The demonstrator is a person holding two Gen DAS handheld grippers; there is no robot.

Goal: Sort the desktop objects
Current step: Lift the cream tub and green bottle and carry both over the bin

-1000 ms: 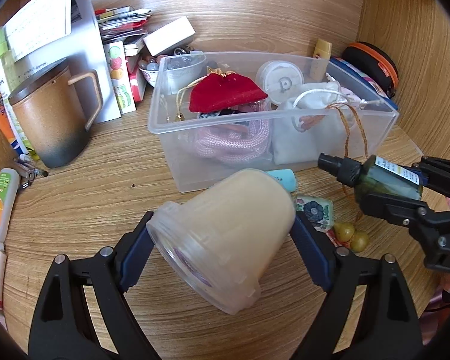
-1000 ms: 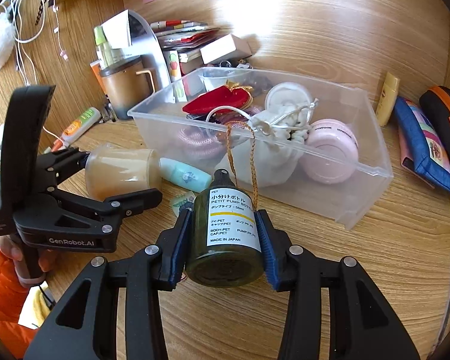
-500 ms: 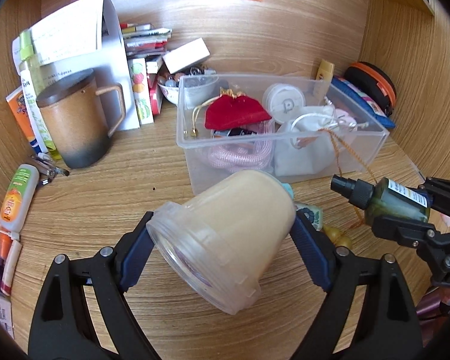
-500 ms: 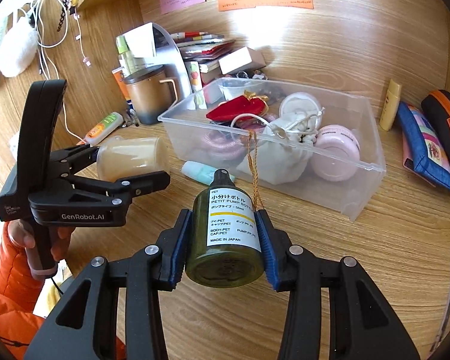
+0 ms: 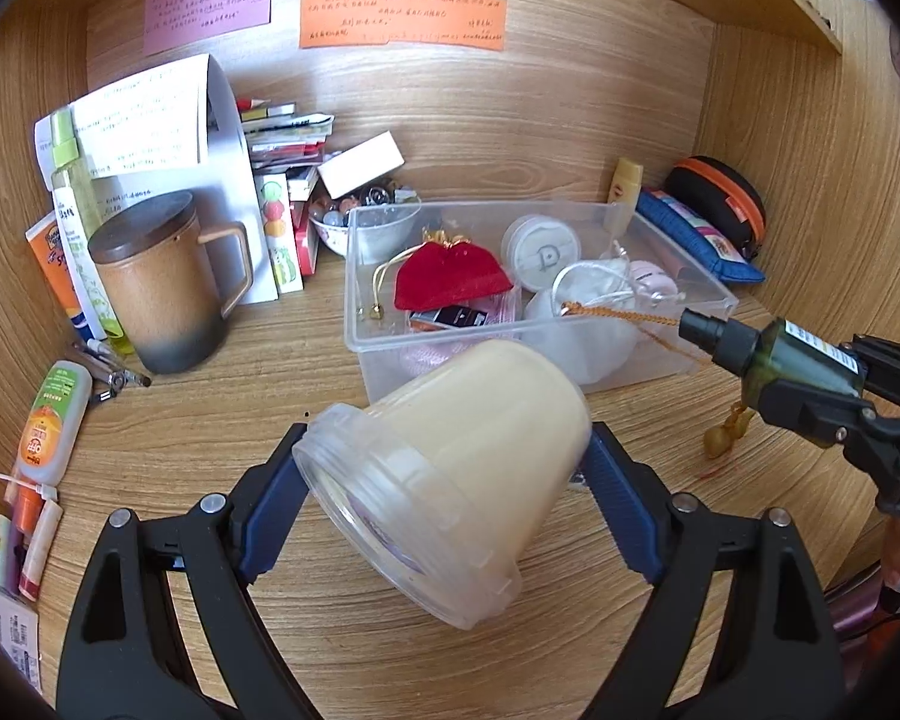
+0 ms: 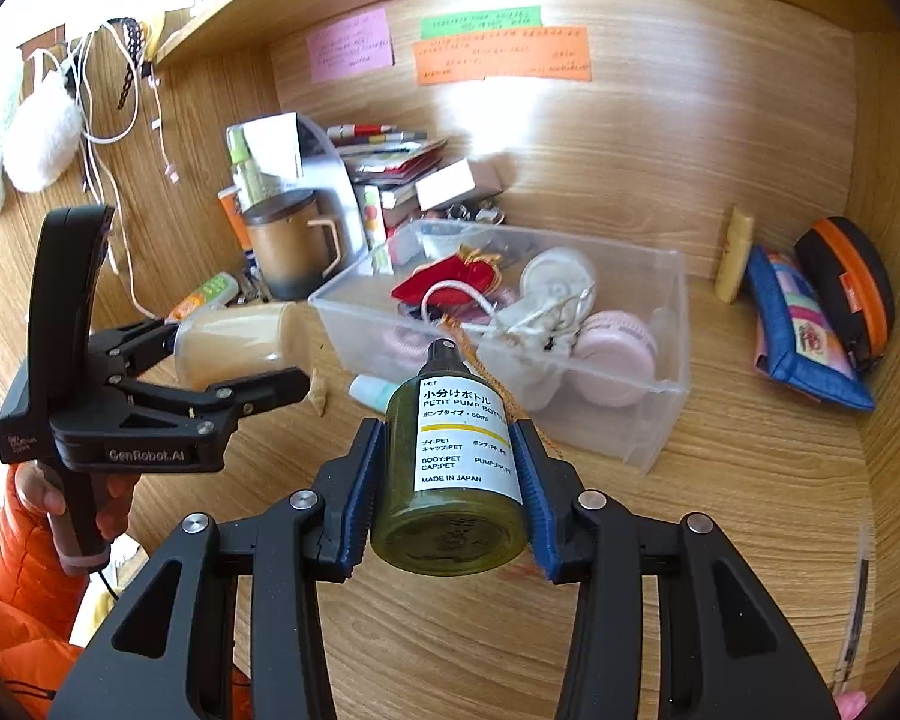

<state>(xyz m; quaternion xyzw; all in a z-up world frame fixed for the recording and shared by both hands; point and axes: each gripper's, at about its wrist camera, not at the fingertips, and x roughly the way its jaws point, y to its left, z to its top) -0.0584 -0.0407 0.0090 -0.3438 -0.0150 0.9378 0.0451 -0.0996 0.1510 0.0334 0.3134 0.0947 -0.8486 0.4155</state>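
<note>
Starting at the left, a lidded mug [image 5: 165, 294] is noted standing on the desk [image 5: 222, 438], with tubes beside it. The left gripper [image 5: 444, 480] is seen closed on a cream jar [image 5: 444, 468], which is held tilted, lid end toward the camera, above the desk and in front of the bin [image 5: 570, 213]. The clear bin is already crowded — a red pouch [image 5: 450, 279], a white pouch [image 5: 594, 312] and round tins are seen inside. The right gripper [image 6: 453, 480] is clamped on a green pump bottle [image 6: 453, 456], nozzle pointing toward the bin and held clear of the desk. A gold cord [image 6: 480, 360] from the white pouch is draped over the bin wall and appears to run alongside the bottle; whether it is caught cannot be told.

Risks are judged as follows: if the bottle is moved, the cord could be snagged and the pouch dragged out. The jar is gripped on a smooth tapered wall and could slip. With both grippers close together at the bin front — a collision is possible.
</note>
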